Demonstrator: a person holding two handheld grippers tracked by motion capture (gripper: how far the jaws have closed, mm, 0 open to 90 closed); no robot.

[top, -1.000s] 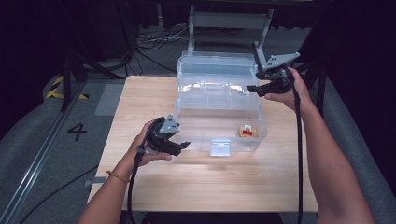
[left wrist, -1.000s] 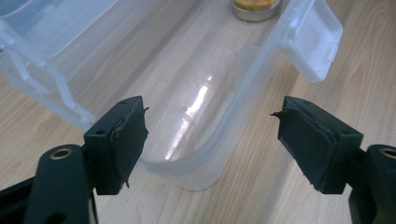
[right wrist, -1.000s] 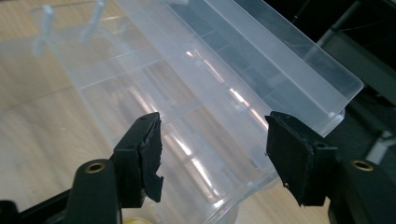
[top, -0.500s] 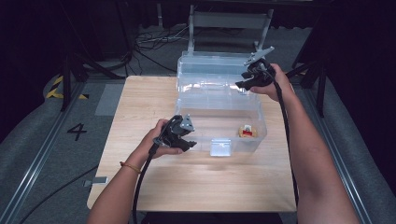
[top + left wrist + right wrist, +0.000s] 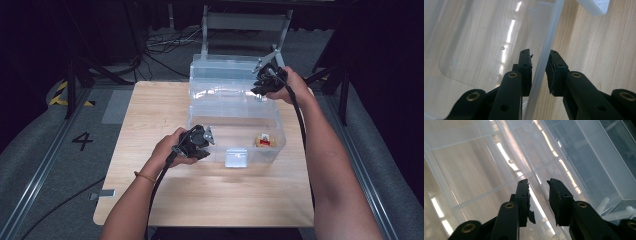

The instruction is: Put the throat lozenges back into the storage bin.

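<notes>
Both hands have moved inward since the earlier frame, onto the big clear plastic storage box (image 5: 235, 117) that is sitting on the light wooden table (image 5: 150, 115), toward its far edge. Jaws of both grippers have just been closing. At the box's near-left corner, the left gripper (image 5: 199, 142) is straddling the front wall (image 5: 544, 60); whether its pads are pressing is unclear. At the far-right corner, the right gripper (image 5: 265, 82) is straddling the rim (image 5: 536, 192), not clamped. A small orange-and-red object (image 5: 263, 141) is lying inside the box.
</notes>
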